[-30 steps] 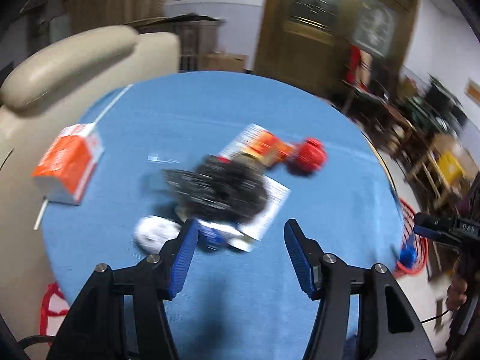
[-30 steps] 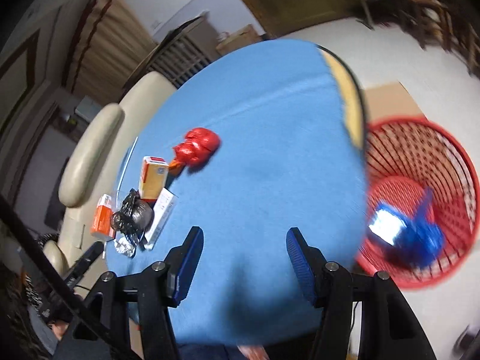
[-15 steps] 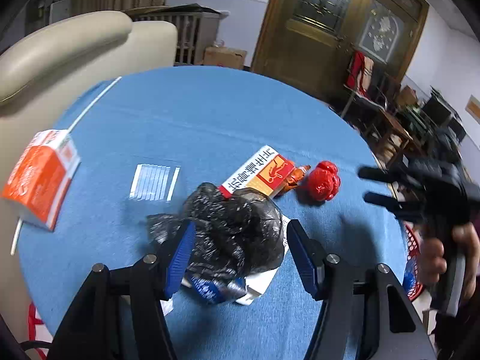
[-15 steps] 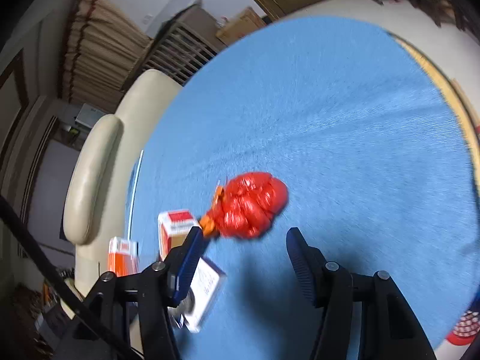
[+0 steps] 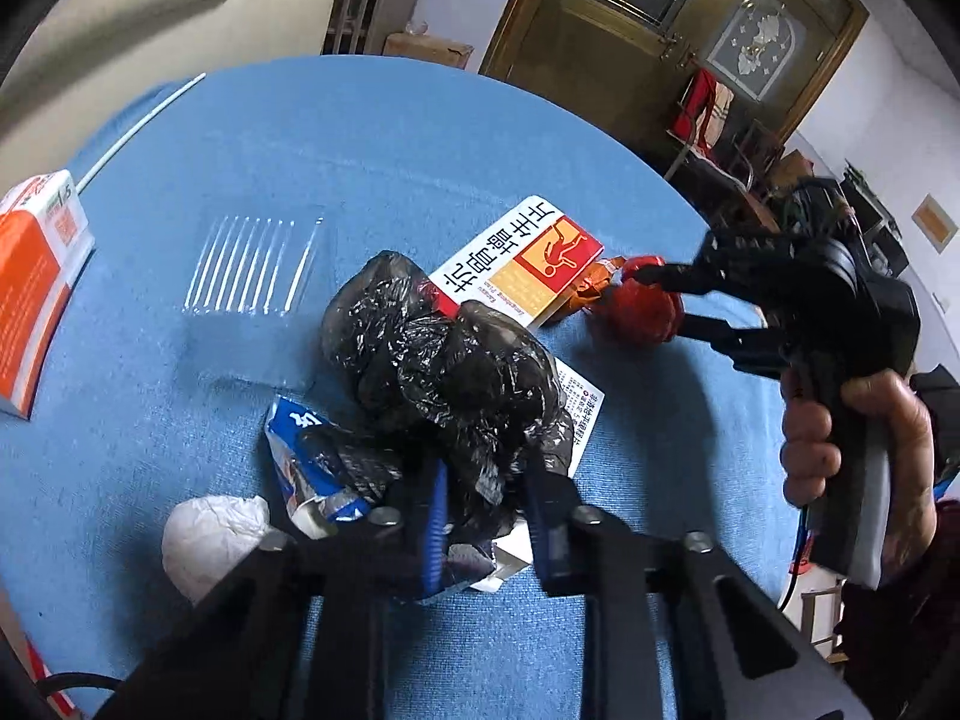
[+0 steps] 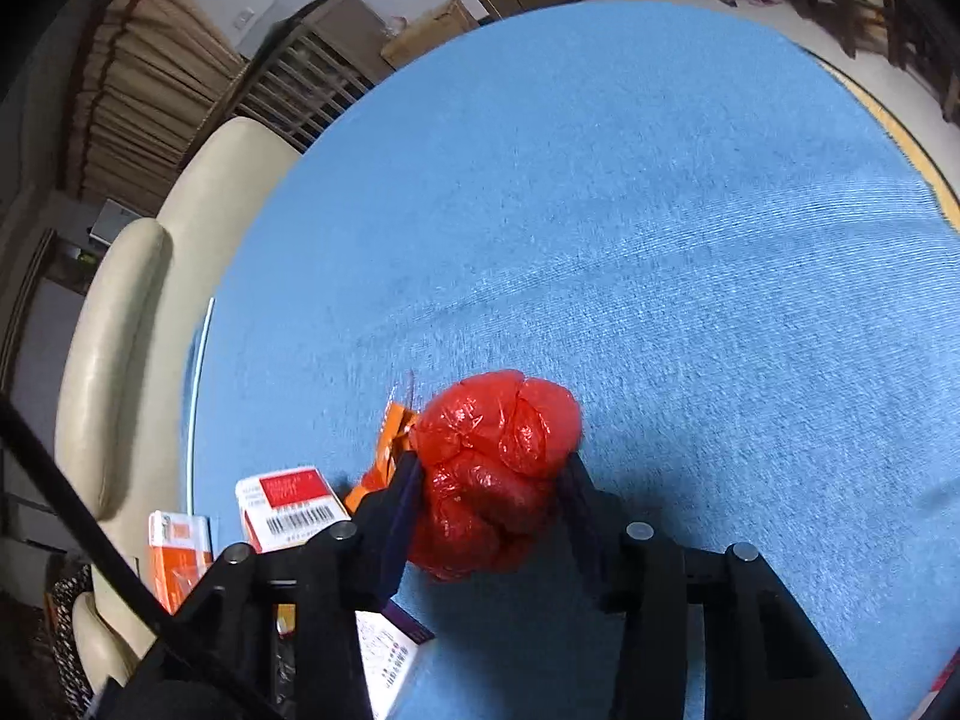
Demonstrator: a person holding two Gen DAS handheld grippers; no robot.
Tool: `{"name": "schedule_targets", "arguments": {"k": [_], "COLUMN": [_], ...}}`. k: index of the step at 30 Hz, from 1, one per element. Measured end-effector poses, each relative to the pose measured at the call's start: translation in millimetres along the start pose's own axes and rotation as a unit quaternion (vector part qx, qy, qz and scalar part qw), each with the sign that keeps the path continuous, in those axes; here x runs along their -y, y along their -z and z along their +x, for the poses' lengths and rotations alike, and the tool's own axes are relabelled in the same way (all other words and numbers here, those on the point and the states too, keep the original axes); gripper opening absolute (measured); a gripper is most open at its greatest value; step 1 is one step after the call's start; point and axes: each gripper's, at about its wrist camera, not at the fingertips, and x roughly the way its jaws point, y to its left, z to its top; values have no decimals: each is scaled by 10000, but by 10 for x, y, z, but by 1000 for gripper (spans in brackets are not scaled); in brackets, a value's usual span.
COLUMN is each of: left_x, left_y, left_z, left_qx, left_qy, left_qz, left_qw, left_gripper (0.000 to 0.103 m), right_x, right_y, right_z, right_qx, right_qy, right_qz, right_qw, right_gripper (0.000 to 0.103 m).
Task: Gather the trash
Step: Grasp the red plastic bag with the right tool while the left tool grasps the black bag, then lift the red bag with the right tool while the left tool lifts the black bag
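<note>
- Blue tablecloth [image 5: 420, 138] carries scattered litter.
- My left gripper [image 5: 486, 498] pinches the black bag [image 5: 456, 378] mid-table.
- My right gripper [image 6: 489, 495] clamps the red bag [image 6: 498, 468] beside a red-and-white box [image 5: 522, 267].

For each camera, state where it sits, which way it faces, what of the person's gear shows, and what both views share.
Left wrist: on the left claw, facing across the blue table at the black bag; right claw and hand visible.
Right wrist: on the right claw, facing the red bag and beige chair.
Shared: red bag, white-and-red box, table.
</note>
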Motion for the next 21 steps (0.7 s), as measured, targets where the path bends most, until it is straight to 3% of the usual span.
{"name": "schedule_targets", "arguments": {"k": [7,12,21], "left_x": [-67,-37,269], "left_y": [152,306,653], "left_z": [-145,-343,-761], "left_qx": [142,285,428], "left_qy": [-36,-21,195], "left_qz": [-123,-79,434], "left_qw": [9998,9996,9980], "left_gripper": [4,3,3], "right_x": [165,251,485], "right_y": [243,523,1022], "right_z": [-300,-616,-1102], "right_qx": [101,185,349], "right_qy": [-225,-386,-590], "right_qz": [-194,-486,-828], "right_qw": [9995,9979,9942], "right_gripper": [47,47,47]}}
